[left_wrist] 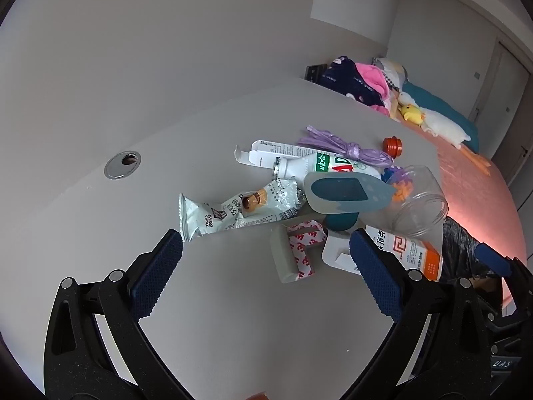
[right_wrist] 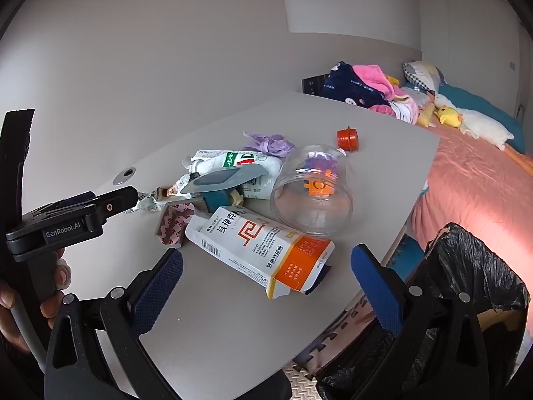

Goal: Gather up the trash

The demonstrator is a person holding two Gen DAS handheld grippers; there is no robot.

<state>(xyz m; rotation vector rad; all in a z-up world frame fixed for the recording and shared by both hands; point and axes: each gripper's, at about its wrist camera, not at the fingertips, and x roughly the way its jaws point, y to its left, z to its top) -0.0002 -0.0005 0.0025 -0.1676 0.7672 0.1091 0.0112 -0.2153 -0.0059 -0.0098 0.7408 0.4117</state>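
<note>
A pile of trash lies on the grey table (left_wrist: 233, 300). It holds a white snack wrapper (left_wrist: 233, 211), a white bottle with a green label (left_wrist: 319, 165), a purple plastic strip (left_wrist: 336, 146), a clear jar (left_wrist: 419, 200), an orange-and-white medicine box (right_wrist: 263, 250), a roll of printed tape (left_wrist: 296, 253) and an orange cap (right_wrist: 347, 139). My left gripper (left_wrist: 266, 263) is open just short of the wrapper and the tape. My right gripper (right_wrist: 266, 273) is open, with the medicine box between its fingers. A bin with a black bag (right_wrist: 466, 286) stands right of the table.
A bed with a pink cover (right_wrist: 473, 183), clothes and plush toys lies beyond the table's right edge. A round metal cable port (left_wrist: 122, 164) sits in the table at the left. The left gripper's body (right_wrist: 66, 223) shows in the right wrist view.
</note>
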